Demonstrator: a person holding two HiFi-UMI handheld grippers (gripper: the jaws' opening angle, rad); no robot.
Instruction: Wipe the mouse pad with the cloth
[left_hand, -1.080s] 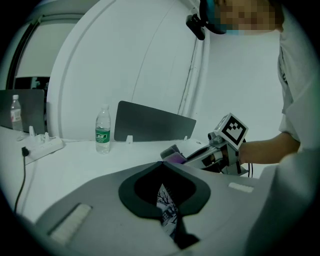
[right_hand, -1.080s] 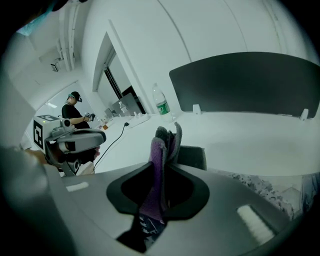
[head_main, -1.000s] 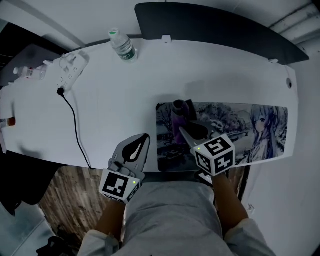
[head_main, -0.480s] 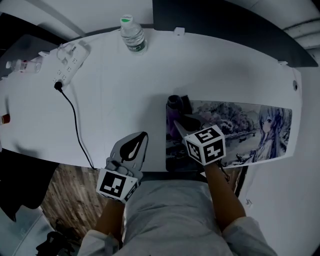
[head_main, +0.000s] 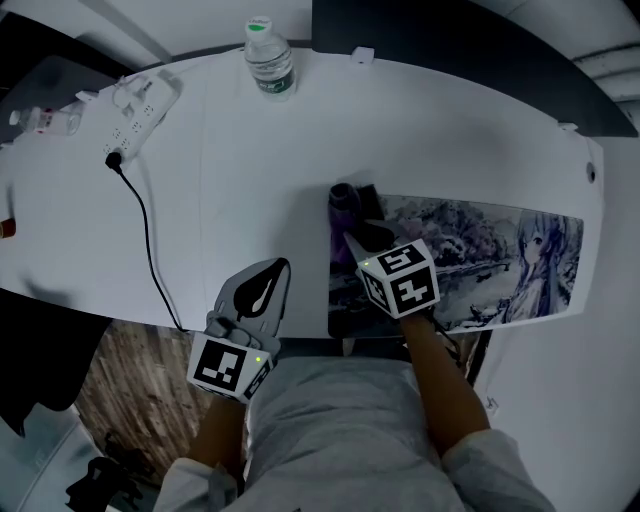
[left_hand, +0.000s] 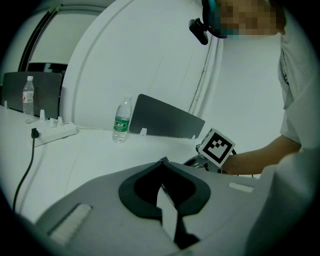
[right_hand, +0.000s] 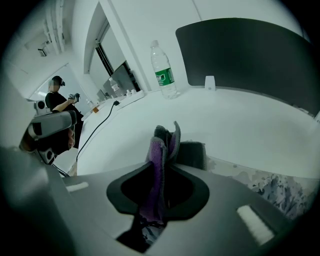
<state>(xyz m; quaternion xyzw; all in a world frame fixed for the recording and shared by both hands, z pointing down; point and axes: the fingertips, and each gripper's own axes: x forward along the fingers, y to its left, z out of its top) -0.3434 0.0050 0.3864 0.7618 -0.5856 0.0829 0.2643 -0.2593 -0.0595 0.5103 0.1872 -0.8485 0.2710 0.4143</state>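
Right tool (head_main: 352, 238) is clamped on the purple cloth (head_main: 343, 203), its jaws pressed together on the fabric, which stands up in folds between the tips and past them. The cloth sits at the far left corner of the pad (head_main: 490, 255), where the print meets the bare white tabletop (head_main: 230, 180). The pad, printed with an anime figure, lies along the tabletop's near right side. The left tool (head_main: 278, 272) has its jaws together at the tips with nothing between them. It is over the tabletop's near edge, just left of the pad and apart from the cloth. A bottle (head_main: 270, 62) stands at the far edge. A power strip (head_main: 135, 115) lies far left, its cable (head_main: 150, 250) trailing toward the near edge.
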